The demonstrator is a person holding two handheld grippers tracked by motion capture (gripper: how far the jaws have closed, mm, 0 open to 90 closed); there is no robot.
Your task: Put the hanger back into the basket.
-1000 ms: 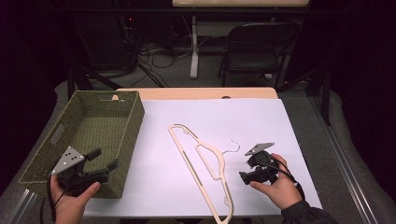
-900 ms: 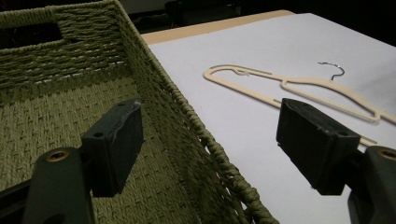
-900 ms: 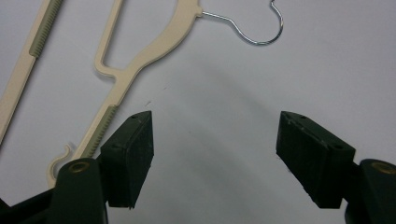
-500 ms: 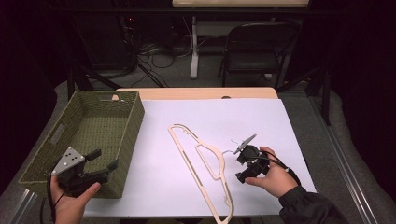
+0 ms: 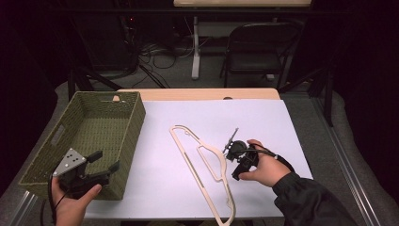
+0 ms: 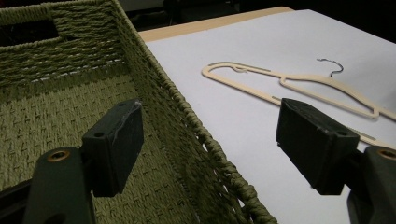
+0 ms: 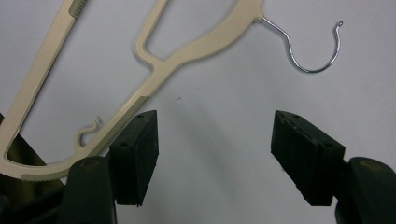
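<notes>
A woven green basket stands under my left gripper, whose jaws straddle its near wall, spread and empty. Ahead of my right gripper, just narrowing but bare, lies the cream hanger, ready for pickup.
</notes>
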